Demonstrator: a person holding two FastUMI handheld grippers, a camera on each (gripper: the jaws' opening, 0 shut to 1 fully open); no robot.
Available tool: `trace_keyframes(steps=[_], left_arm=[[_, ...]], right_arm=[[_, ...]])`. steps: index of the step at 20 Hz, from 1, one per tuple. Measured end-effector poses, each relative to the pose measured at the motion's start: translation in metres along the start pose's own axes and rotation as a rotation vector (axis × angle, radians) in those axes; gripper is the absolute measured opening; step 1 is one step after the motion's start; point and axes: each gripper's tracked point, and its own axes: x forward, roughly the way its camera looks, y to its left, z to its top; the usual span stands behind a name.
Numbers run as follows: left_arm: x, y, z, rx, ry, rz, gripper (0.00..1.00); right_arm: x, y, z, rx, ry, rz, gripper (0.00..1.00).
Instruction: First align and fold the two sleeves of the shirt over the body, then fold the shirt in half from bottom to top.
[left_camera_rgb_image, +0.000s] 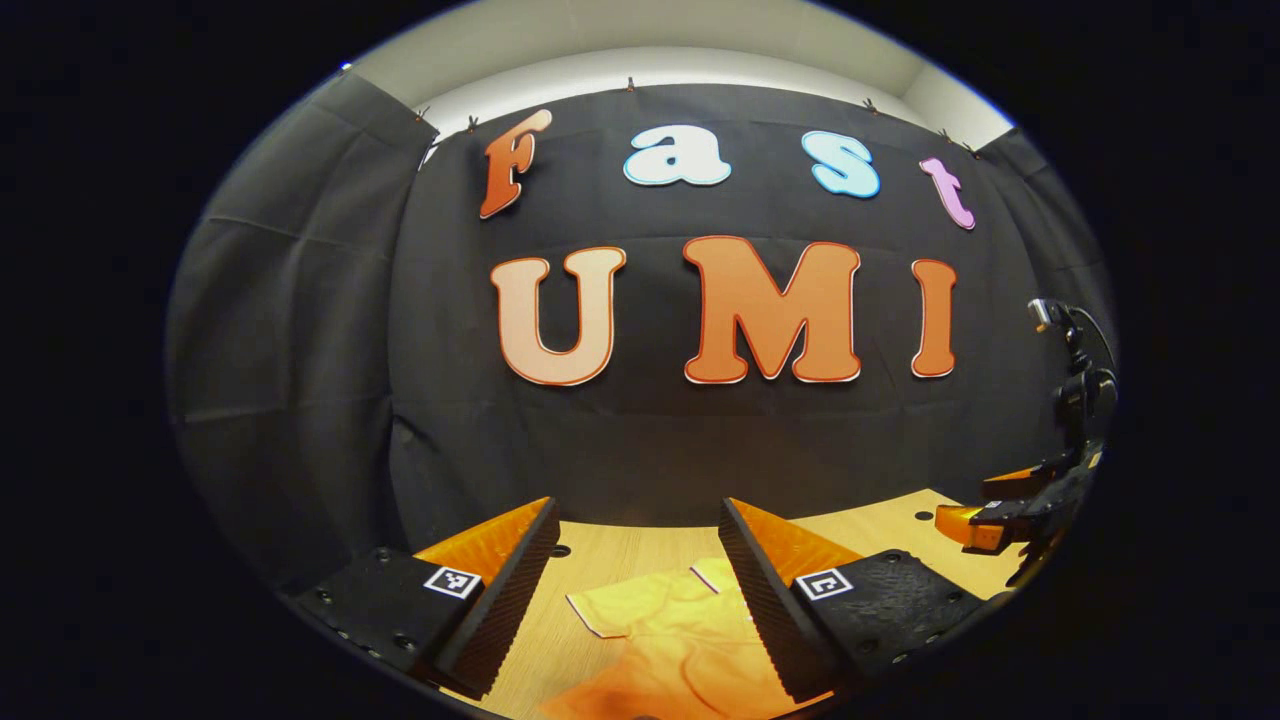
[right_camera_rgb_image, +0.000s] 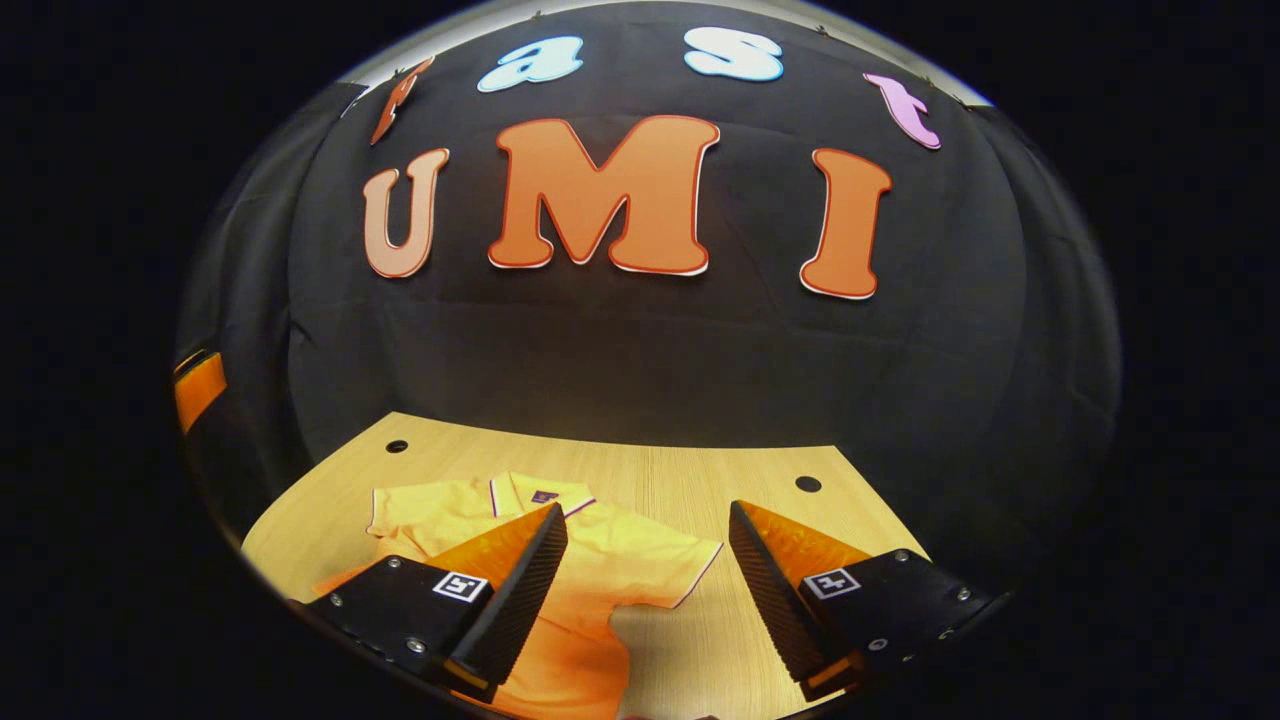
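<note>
A yellow-orange short-sleeved shirt (right_camera_rgb_image: 610, 560) lies flat on the wooden table (right_camera_rgb_image: 720, 470), collar (right_camera_rgb_image: 540, 495) toward the booth wall and both sleeves spread out. In the right gripper view one sleeve (right_camera_rgb_image: 680, 560) reaches between the fingers of my right gripper (right_camera_rgb_image: 647, 510), which hovers open above the shirt. In the left gripper view the other sleeve (left_camera_rgb_image: 625, 605) lies below my left gripper (left_camera_rgb_image: 638, 510), also open and holding nothing. The right gripper (left_camera_rgb_image: 985, 505) appears far right in that view, over the table. A finger (right_camera_rgb_image: 198, 385) of the left gripper shows at the far left edge.
The black cloth wall stands close behind the table's far edge. Small round holes (right_camera_rgb_image: 397, 446) (right_camera_rgb_image: 807, 484) sit in the tabletop near its back corners. Bare wood (right_camera_rgb_image: 700, 640) lies to the right of the shirt.
</note>
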Motion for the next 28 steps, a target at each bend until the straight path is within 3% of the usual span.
trace_keyframes(steps=[10,16,23,28], left_arm=[[-0.009,0.018,-0.012,0.041,0.035,0.123,0.98],[-0.018,0.018,-0.024,0.074,0.077,0.161,0.97],[-0.013,0.014,-0.041,0.076,0.139,0.160,0.98],[-0.015,0.004,-0.054,0.102,0.179,0.145,0.98]], right_arm=[[0.067,-0.025,-0.060,0.023,0.258,-0.003,0.98],[0.101,-0.037,-0.092,0.065,0.408,-0.007,0.92],[0.136,-0.042,-0.129,0.106,0.598,0.016,0.87],[0.148,-0.040,-0.161,0.224,0.771,0.044,0.86]])
